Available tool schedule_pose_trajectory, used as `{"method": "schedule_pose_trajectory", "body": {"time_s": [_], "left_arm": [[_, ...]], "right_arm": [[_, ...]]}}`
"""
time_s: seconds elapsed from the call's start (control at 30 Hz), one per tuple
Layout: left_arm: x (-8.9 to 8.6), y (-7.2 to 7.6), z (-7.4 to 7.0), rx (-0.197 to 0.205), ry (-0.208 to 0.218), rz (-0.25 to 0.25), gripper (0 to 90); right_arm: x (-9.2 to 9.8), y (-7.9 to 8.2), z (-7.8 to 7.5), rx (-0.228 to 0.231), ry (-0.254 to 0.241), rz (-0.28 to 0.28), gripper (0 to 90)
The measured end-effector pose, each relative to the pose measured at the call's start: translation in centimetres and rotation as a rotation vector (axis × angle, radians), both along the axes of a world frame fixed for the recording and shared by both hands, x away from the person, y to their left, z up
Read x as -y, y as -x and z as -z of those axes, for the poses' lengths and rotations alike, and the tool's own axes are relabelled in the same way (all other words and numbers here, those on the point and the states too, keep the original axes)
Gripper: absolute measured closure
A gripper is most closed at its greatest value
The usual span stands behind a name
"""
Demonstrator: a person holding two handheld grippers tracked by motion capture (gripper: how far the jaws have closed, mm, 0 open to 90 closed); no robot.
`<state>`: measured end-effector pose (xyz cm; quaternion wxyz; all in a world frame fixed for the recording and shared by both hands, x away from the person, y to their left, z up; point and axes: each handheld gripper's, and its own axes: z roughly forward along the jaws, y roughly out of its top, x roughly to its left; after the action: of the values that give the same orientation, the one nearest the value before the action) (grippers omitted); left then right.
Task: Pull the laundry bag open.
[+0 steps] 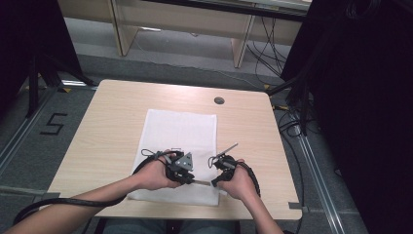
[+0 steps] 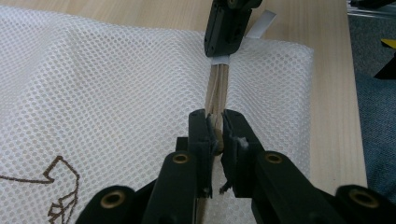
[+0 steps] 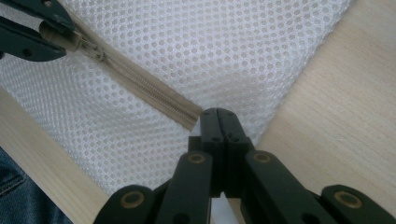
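While the high view blurs it, both claws (image 2: 215,123) (image 3: 219,116) show clamped on the mesh bag's (image 2: 116,79) zipper (image 3: 140,91).

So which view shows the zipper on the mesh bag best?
The right gripper view: the zipper runs slantwise across the mesh bag, teeth and slider clear. The left gripper view shows it end-on between both grippers. The high view gives a thin line.
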<state>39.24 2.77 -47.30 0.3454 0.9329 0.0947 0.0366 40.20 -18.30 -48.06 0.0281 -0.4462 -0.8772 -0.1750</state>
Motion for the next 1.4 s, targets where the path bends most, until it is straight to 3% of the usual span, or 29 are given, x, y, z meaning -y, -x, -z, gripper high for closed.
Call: {"method": "schedule_pose_trajectory", "body": {"time_s": [0.27,0.73,0.93,1.03,1.4], "left_arm": [[-0.2,0.1,0.1,0.019,-0.010,0.009,82.0],[-0.7,0.1,0.2,0.002,-0.001,-0.004,82.0],[-0.9,0.2,0.2,0.027,-0.020,0.014,82.0],[-0.9,0.1,0.2,0.010,-0.010,0.011,82.0],[-1.7,0.2,0.2,0.006,-0.007,-0.002,82.0]], "right_arm": [[0.0,0.0,-0.1,-0.009,0.004,0.005,90.0],[-0.1,0.1,-0.2,-0.022,0.005,0.016,90.0],[0.1,0.0,0.0,-0.004,0.001,-0.004,90.0],[-0.1,0.0,-0.2,-0.023,0.003,0.012,90.0],[0.0,-0.1,-0.1,-0.011,0.001,-0.010,90.0]]}}
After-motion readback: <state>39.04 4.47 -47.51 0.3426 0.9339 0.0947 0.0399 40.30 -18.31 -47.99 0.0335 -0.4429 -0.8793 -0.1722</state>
